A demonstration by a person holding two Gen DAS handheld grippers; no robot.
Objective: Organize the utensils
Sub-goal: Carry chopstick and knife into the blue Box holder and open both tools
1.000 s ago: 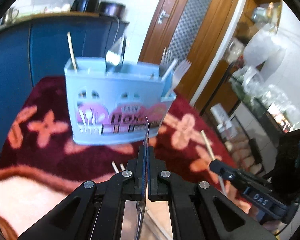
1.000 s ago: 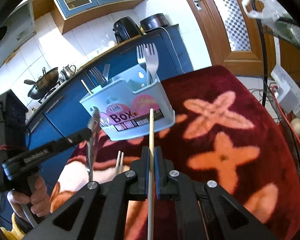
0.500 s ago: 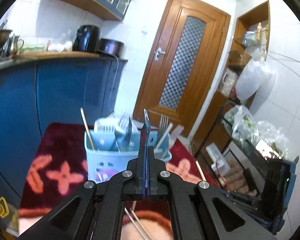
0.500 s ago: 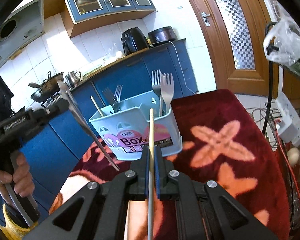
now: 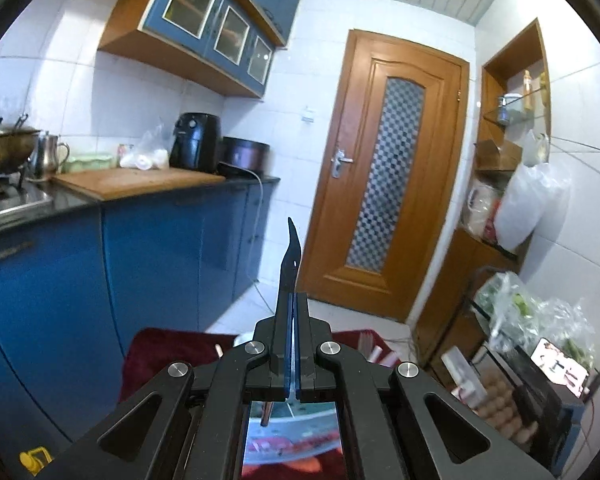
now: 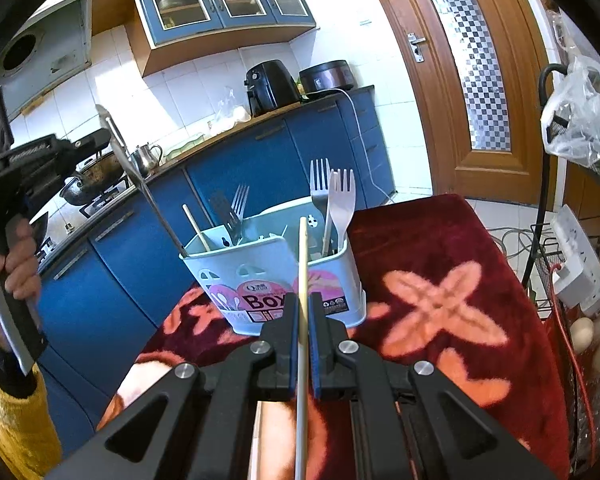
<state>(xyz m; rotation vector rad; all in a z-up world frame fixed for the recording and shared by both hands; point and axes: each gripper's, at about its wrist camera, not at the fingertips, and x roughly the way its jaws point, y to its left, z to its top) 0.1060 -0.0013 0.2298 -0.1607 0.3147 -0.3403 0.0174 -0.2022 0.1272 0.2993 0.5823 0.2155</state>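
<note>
Left gripper (image 5: 291,300) clamps a spoon (image 5: 290,256); right gripper (image 6: 304,316) pinches a chopstick (image 6: 302,320), caddy (image 6: 276,276) just ahead

Home kitchen: blue base cabinets (image 5: 172,248) under a dark countertop (image 5: 72,200), air fryer (image 5: 196,146) and kettle (image 5: 50,156) on it, glass-front wall cupboards (image 5: 216,32) above, wooden door (image 5: 388,172) right of the counter.

The caddy (image 6: 276,280) stands on the cloth (image 6: 440,280), forks (image 6: 332,204) upright inside. Behind it runs the counter (image 6: 260,120); the door (image 6: 472,60) is right.
</note>
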